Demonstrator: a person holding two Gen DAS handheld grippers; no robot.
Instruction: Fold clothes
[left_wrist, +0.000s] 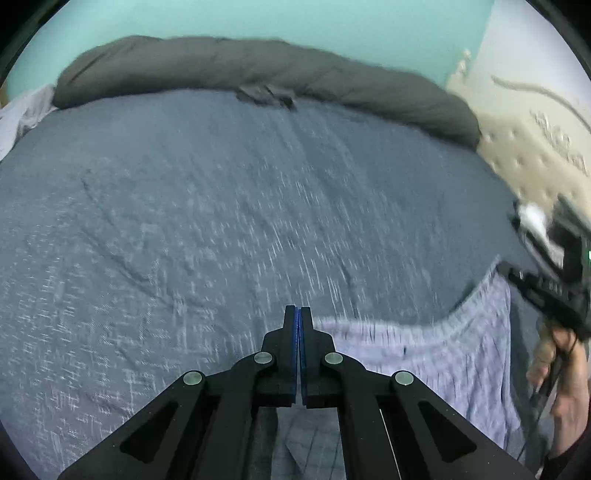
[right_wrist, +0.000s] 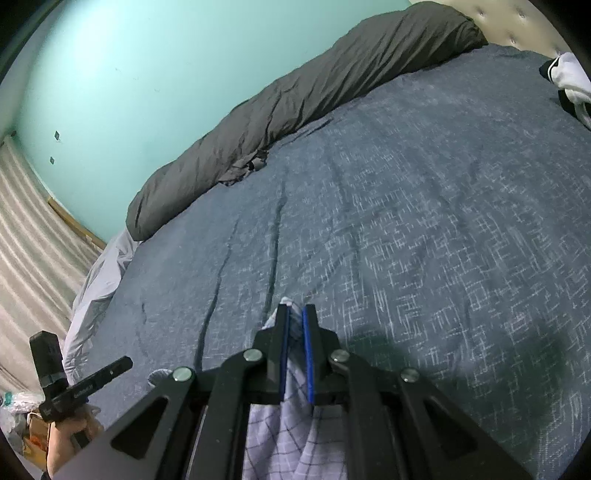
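Clamped between the blue pads of the right gripper is a bunched corner of the checked garment, a pale lilac cloth with a dark grid. The fabric rises a little past the fingertips and hangs down behind and below the jaws.

In the left wrist view, the left gripper has its jaws pressed together. Checked cloth shows below the linkage, but whether any of it is pinched between the pads cannot be told.

Governing relation: the garment spans from just right of the left gripper's tips across to the right gripper. Its upper edge sags in a shallow curve between the two tools, so the long axis runs side to side, from tool to tool. The body of the cloth hangs below that edge, toward the person. The right gripper is the one with a confirmed hold. The person's hand is on its handle.

Judgement: the cloth appears to be held up by one edge. This would suit either spreading it flat or carrying one edge over for a fold. The pictures do not settle which.

Surface: ahead of both tools lies a wide bed cover, blue-grey with a white crosshatch and shallow creases running away from the tools. A rolled dark grey duvet lies along its far edge, with a teal wall beyond. At the far right of the right gripper lies a small white and black item.
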